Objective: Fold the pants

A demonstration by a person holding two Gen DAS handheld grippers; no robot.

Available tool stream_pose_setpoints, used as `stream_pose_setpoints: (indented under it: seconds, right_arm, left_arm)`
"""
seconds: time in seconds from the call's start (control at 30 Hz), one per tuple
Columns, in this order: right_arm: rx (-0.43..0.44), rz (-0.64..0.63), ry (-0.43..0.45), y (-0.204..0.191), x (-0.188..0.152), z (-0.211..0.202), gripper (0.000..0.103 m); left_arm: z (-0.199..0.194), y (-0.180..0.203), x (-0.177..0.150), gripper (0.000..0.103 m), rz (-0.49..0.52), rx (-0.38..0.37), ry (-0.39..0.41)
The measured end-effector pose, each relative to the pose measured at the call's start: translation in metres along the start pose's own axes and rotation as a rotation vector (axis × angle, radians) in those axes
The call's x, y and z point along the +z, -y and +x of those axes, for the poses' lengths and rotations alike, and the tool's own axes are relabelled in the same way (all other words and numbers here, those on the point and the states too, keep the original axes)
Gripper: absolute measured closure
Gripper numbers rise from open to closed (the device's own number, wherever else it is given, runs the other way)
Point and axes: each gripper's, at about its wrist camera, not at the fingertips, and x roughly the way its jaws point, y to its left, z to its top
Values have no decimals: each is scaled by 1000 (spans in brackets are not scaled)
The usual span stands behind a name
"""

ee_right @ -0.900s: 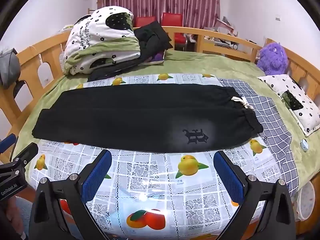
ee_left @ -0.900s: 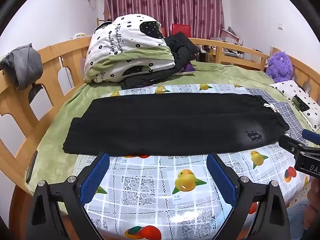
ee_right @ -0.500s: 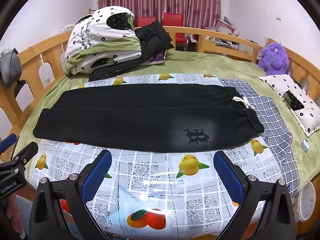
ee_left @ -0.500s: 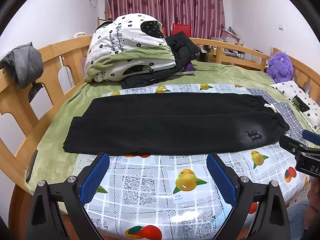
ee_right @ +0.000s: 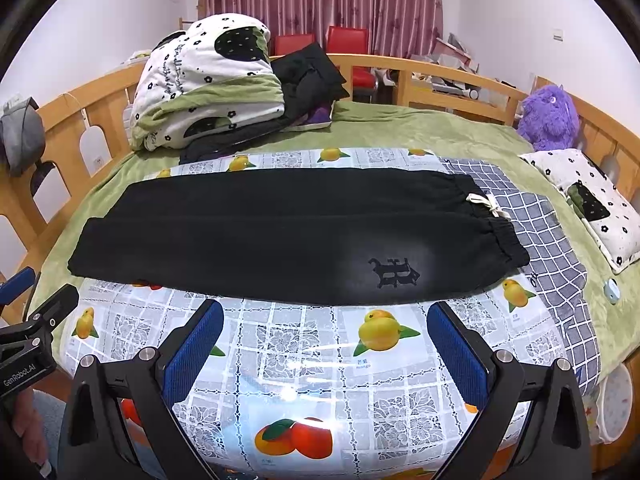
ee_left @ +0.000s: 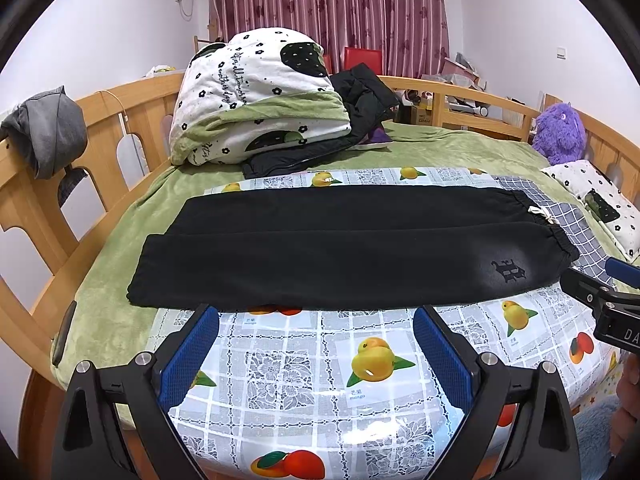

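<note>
Black pants [ee_left: 340, 248] [ee_right: 288, 236] lie flat across the bed, one leg folded over the other, waistband with a white drawstring [ee_right: 486, 204] at the right and cuffs at the left. An embroidered logo [ee_right: 394, 272] sits near the waistband. My left gripper [ee_left: 316, 320] hovers open over the fruit-print cloth just in front of the pants' near edge. My right gripper [ee_right: 324, 314] is open too, in front of the logo, with nothing between its blue pads. Each gripper shows at the edge of the other's view.
A fruit-print plastic cloth [ee_left: 320, 364] covers the near bed. A folded quilt [ee_left: 256, 96] and dark clothes [ee_left: 360, 96] are piled at the back left. Wooden rails [ee_left: 36, 200] ring the bed. A purple plush toy [ee_right: 550, 118] and pillow [ee_right: 588, 200] sit at the right.
</note>
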Motion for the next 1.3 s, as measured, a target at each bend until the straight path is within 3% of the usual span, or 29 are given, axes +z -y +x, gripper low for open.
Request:
stream_pose_setpoints:
  seconds: [0.57, 0.8, 0.93, 1.07, 1.2, 1.3]
  right_arm:
    - [14, -22, 14, -7, 0, -6, 2]
    - [93, -7, 42, -4, 7, -17, 3]
    - [81, -35, 99, 4, 23, -35, 3]
    - [97, 9, 117, 34, 44, -36, 3]
    - [88, 65, 111, 72, 61, -20, 3]
    - [79, 82, 62, 100, 62, 10, 4]
  left_arm:
    - [-2, -4, 1, 5, 0, 1, 4]
    - [-16, -32, 21, 5, -61, -94, -10]
    - [-43, -47, 47, 5, 8, -35, 88]
    - [-38, -76, 57, 5, -47, -71, 119]
    - [-2, -103, 51, 5, -130, -51, 46]
    - [43, -124, 37, 5, -220, -44, -54]
